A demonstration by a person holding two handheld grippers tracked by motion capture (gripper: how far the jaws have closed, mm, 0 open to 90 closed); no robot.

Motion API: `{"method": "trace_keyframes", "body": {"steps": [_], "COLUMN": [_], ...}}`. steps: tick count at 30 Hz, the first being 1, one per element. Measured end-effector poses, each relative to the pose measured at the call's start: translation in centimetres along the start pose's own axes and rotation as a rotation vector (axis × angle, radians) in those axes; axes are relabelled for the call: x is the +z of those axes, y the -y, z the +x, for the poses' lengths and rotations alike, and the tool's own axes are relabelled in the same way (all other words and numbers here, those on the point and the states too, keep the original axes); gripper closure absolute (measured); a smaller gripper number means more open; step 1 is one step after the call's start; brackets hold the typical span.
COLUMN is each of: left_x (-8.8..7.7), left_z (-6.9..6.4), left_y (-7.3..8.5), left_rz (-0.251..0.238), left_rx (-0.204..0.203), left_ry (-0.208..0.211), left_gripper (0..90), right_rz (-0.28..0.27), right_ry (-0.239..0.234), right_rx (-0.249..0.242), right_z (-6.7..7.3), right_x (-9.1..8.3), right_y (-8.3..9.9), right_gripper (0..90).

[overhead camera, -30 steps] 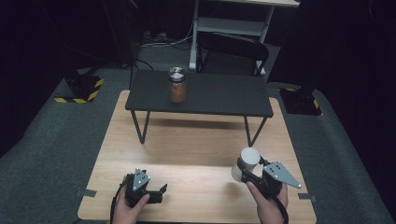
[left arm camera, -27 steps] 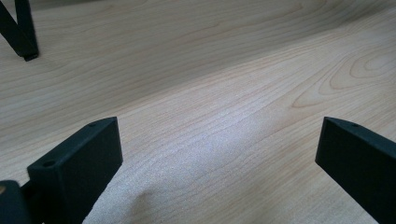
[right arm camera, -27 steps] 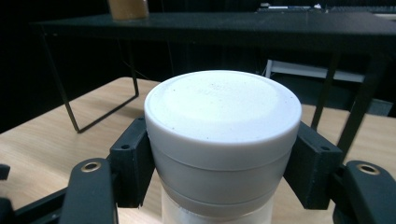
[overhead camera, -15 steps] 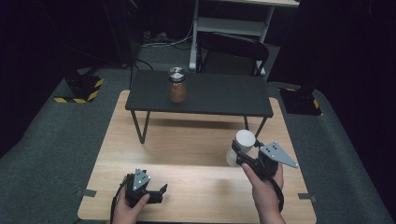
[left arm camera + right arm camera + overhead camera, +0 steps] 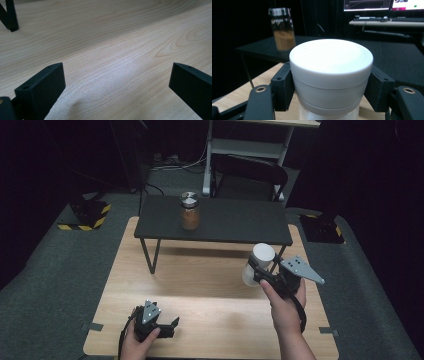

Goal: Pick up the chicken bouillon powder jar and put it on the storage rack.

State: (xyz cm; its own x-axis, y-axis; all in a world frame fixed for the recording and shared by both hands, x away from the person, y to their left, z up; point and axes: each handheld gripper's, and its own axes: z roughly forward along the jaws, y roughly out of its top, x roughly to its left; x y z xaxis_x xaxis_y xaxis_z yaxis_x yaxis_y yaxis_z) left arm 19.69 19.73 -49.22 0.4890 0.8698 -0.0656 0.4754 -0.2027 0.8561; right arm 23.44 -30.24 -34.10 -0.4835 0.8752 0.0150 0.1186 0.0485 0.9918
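since the earlier frame the right tongs (image 5: 256, 270) have risen and drifted toward the low black bench (image 5: 240, 222), carrying the white-capped jar (image 5: 259, 262) clear of the wooden bench (image 5: 200, 285); the left tongs (image 5: 167, 325) rest where they were, near the front edge. right jaws are clamped on the jar just under its smooth, round, matte white plastic lid (image 5: 331, 58); the body below looks clear or frosted. no label or writing can be read on it. left jaws stand wide apart over pale maple-grain wood (image 5: 112, 55), holding nothing. on the black bench stands a glass jar (image 5: 190, 211) with a ribbed metal cap, about half full of brown powder.
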Motion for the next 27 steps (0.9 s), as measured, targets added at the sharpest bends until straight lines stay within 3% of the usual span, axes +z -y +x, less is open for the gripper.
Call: {"method": "trace_keyframes", "body": {"steps": [27], "left_x": [0.1], "left_z": [0.4], "left_y": [-0.1], "left_rz": [0.000], "left_rx": [-0.008], "left_ry": [0.013], "left_gripper": [0.9], "right_rz": [-0.049], "right_ry": [0.027], "right_rx": [-0.039], "right_z": [-0.2], "right_x": [2.6], "right_y": [-6.1], "right_gripper": [33.9]}}
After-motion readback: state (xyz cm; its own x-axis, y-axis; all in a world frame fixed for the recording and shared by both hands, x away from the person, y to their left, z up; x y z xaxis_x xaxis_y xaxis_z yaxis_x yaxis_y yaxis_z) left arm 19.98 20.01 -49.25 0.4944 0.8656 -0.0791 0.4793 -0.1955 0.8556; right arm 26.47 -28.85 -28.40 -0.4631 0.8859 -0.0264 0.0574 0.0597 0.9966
